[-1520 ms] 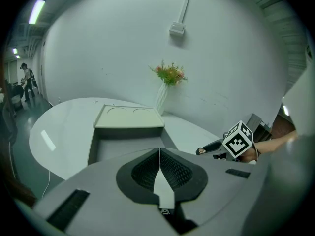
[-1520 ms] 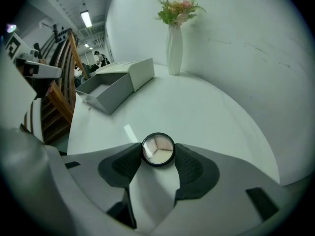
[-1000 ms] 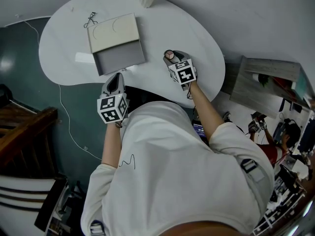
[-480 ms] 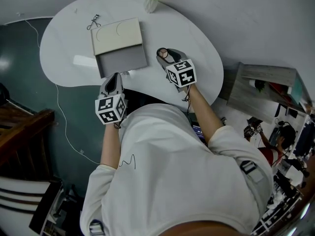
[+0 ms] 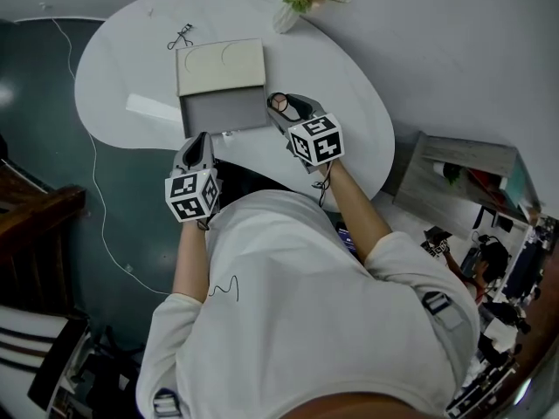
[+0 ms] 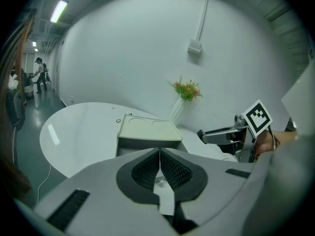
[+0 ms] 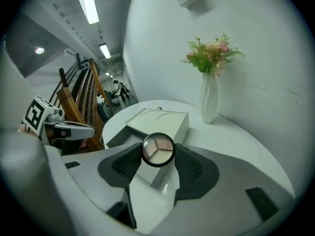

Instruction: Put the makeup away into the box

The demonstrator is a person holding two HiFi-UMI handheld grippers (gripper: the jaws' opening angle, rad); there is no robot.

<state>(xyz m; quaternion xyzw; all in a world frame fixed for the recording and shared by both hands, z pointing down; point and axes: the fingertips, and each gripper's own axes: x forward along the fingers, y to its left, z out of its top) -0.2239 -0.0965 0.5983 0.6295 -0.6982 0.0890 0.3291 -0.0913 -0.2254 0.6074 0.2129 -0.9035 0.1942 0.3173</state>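
Squarely between right gripper jaws: compact

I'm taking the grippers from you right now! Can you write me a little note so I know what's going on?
Left gripper: shut, empty, by the near edge of the table.
Right gripper: shut on the round makeup compact, beside the open drawer of the box.
Done: compact picked up.
Left: set it in the drawer.
A small black tool lies behind the box.
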